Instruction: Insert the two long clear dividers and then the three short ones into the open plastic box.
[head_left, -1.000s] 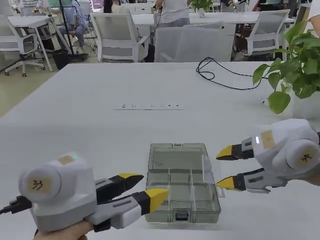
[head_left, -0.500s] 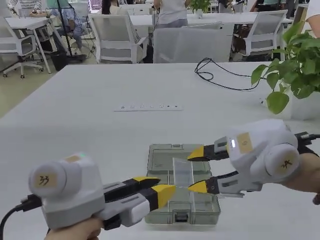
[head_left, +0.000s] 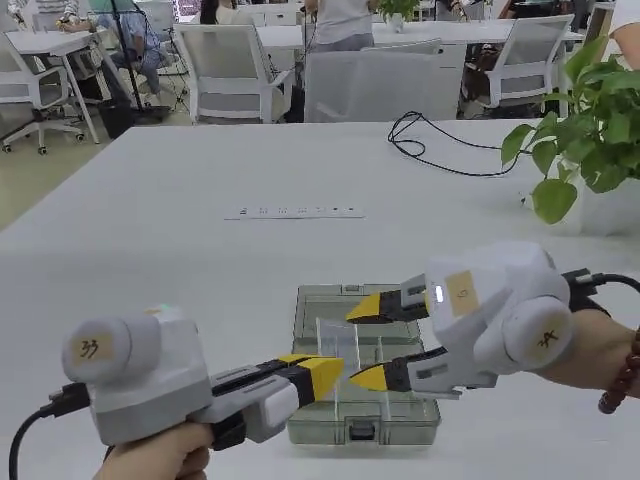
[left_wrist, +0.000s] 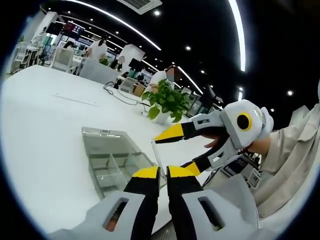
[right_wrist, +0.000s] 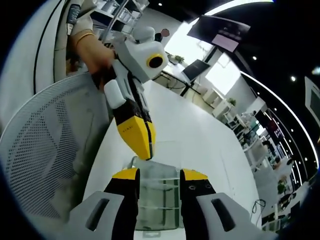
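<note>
The open clear plastic box (head_left: 330, 305) lies on the white table, with dividers standing inside it. A clear divider (head_left: 338, 348) hangs upright just above the box. My right gripper (head_left: 367, 343) comes in from the right; its jaws are spread wide and pinch the divider by its top and bottom edges. My left gripper (head_left: 318, 367) reaches in from the lower left, with its yellow tips shut on the divider's near edge. In the left gripper view the divider (left_wrist: 157, 160) rises between my left gripper's (left_wrist: 163, 172) tips, with the box (left_wrist: 112, 160) behind. In the right gripper view the divider (right_wrist: 160, 152) stands over the box (right_wrist: 157, 197).
A potted plant (head_left: 585, 130) stands at the table's right edge, with a black cable (head_left: 440, 140) looped beside it. A thin strip (head_left: 295, 212) lies mid-table beyond the box. Chairs and other tables stand behind.
My right gripper has carried the divider left, from beside the box to over its middle. My left gripper has moved in towards it and its jaws have come together.
</note>
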